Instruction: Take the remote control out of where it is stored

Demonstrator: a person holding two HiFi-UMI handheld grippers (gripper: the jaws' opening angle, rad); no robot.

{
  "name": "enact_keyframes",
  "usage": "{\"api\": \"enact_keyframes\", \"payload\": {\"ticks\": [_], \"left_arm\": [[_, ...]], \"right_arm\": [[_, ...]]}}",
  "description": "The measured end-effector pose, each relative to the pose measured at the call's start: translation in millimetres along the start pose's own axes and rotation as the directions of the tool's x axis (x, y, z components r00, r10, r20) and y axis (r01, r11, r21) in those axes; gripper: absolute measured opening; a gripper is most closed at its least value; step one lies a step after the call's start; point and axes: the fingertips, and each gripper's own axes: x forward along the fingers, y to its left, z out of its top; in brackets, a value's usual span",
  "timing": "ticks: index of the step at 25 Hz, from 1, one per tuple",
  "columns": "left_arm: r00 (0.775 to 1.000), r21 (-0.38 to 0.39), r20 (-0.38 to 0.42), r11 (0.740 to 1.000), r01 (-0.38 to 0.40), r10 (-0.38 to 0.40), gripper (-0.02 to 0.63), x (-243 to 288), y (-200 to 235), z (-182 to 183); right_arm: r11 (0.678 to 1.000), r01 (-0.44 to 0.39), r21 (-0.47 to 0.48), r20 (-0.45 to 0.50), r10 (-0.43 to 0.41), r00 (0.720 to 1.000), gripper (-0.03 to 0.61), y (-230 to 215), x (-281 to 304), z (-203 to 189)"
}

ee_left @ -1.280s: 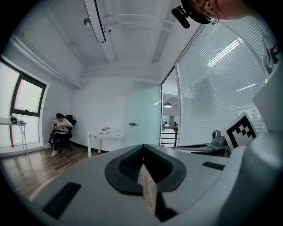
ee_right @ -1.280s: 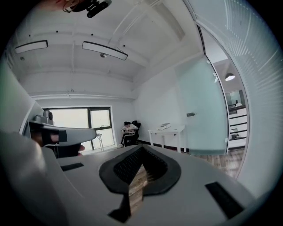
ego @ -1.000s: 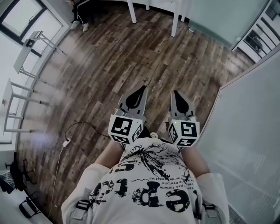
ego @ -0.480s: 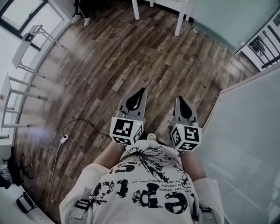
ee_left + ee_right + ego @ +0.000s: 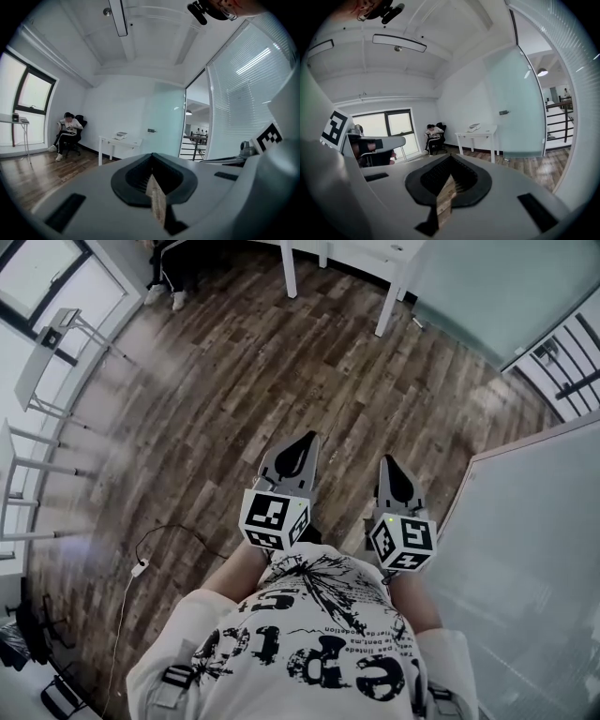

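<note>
Both tools are held up close to the holder's chest, over a dark wood-plank floor (image 5: 234, 390). The left gripper (image 5: 304, 440) has its jaws fully closed, tips pressed together, with nothing between them. Same deal for the right gripper (image 5: 390, 465): jaws together, holding nothing. The remote control doesn't show in any view, so I can't tell where it lies relative to either pair of jaws. Ahead stand a small white table (image 5: 478, 131), a frosted glass door (image 5: 520, 112) and a seated person (image 5: 433, 136).

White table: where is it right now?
Head view: the white table stands at the top edge, right of centre, beside the frosted glass wall. In the left gripper view it sits between the seated person and that glass.
</note>
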Motion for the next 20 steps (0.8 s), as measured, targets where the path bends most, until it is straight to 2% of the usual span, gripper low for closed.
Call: {"api": "enact_keyframes", "payload": {"ticks": [5, 9, 15, 20], "left_arm": [[0.999, 0.005, -0.003, 0.999, 0.04, -0.04, 0.009, 37.8, 65.7, 23.2], [0.996, 0.027, -0.015, 0.995, 0.094, -0.093, 0.009, 55.1, 107.8, 32.0], [0.999, 0.019, -0.009, 0.999, 0.033, -0.033, 0.009, 72.4, 162.8, 37.2], [0.999, 0.043, -0.03, 0.998, 0.041, -0.039, 0.009, 96.9, 175.0, 36.6]], "right_arm": [[1.0, 0.016, -0.012, 0.006, -0.016, 1.0, 0.001, 21.7, 67.2, 25.4], [0.999, 0.037, -0.014, -0.001, -0.037, 0.999, 0.001, 36.2, 114.0, 29.3], [0.999, 0.028, -0.028, -0.021, -0.028, 0.999, 0.001, 54.9, 164.0, 35.1], [1.0, 0.027, -0.009, -0.042, -0.028, 0.999, 0.002, 47.0, 195.9, 32.9]]}}
